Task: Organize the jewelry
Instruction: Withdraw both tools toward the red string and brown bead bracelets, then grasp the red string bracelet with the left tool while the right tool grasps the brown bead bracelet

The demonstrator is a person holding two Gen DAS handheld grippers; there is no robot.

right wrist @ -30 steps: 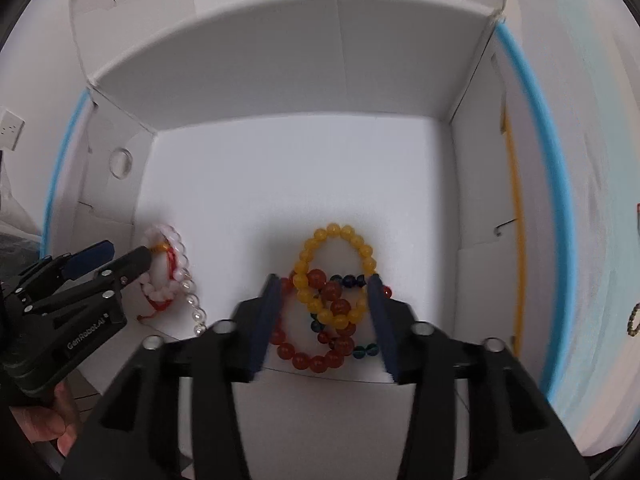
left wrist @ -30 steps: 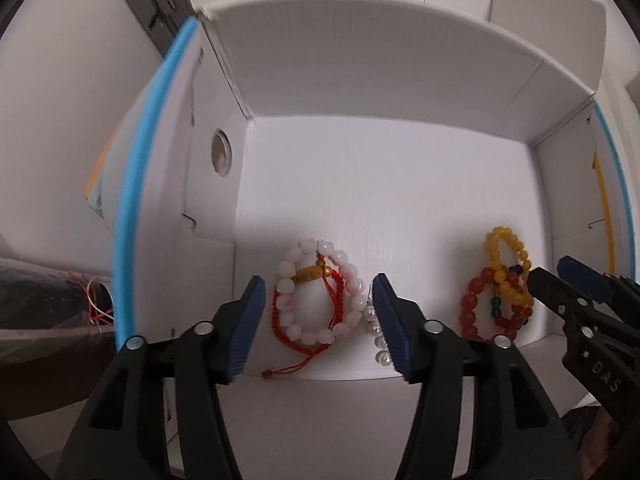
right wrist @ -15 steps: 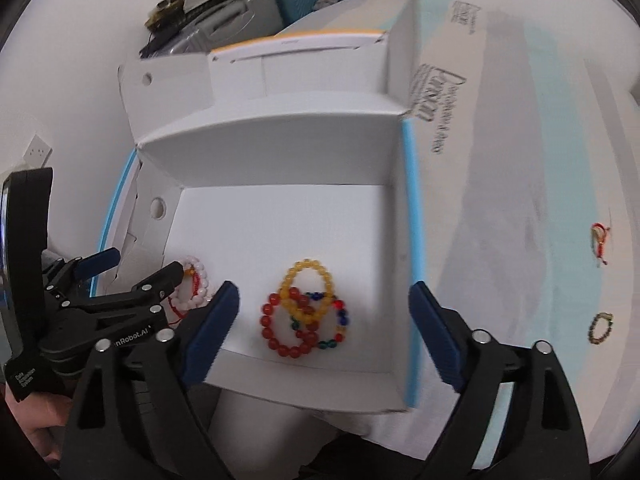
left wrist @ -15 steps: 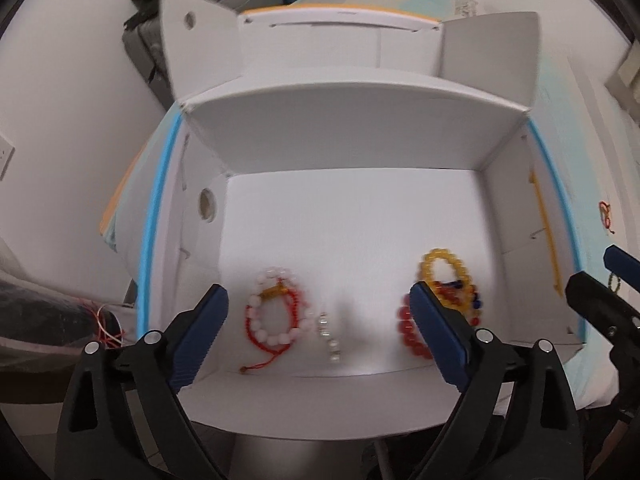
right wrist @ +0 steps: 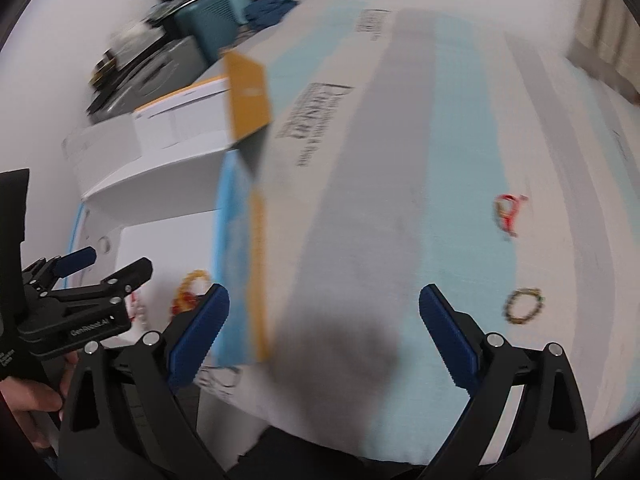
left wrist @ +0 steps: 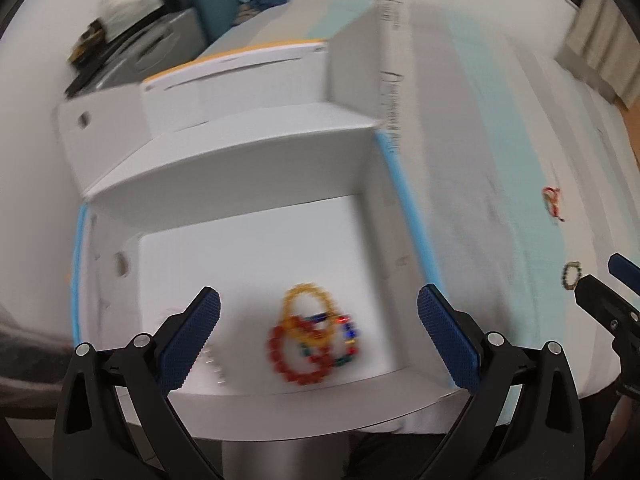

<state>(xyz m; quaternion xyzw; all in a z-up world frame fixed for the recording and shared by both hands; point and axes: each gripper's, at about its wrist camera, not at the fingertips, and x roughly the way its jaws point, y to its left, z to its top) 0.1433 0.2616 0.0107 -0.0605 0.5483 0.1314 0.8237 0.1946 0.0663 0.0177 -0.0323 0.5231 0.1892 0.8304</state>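
Observation:
A white cardboard box (left wrist: 240, 168) holds a pile of yellow, red and multicolour bead bracelets (left wrist: 310, 342) and a pearl strand (left wrist: 214, 364) near its front wall. My left gripper (left wrist: 318, 340) is open and empty above the box front. My right gripper (right wrist: 324, 338) is open and empty over the striped cloth (right wrist: 400, 200), right of the box. A dark bead bracelet (right wrist: 524, 306) and a red cord bracelet (right wrist: 506, 210) lie on the cloth to the right; they also show in the left wrist view, the dark one (left wrist: 572, 274) and the red one (left wrist: 552, 202). Both views are blurred.
The box (right wrist: 160, 184) has raised flaps with blue and orange edges. Suitcases and clutter (left wrist: 160, 40) stand beyond it at the back left. The left gripper's fingers (right wrist: 80, 300) show at the left of the right wrist view.
Both grippers have opened wide, pulled back out of the box and swung to the right. The bracelets stay on the box floor. The cloth with two loose bracelets has come into view.

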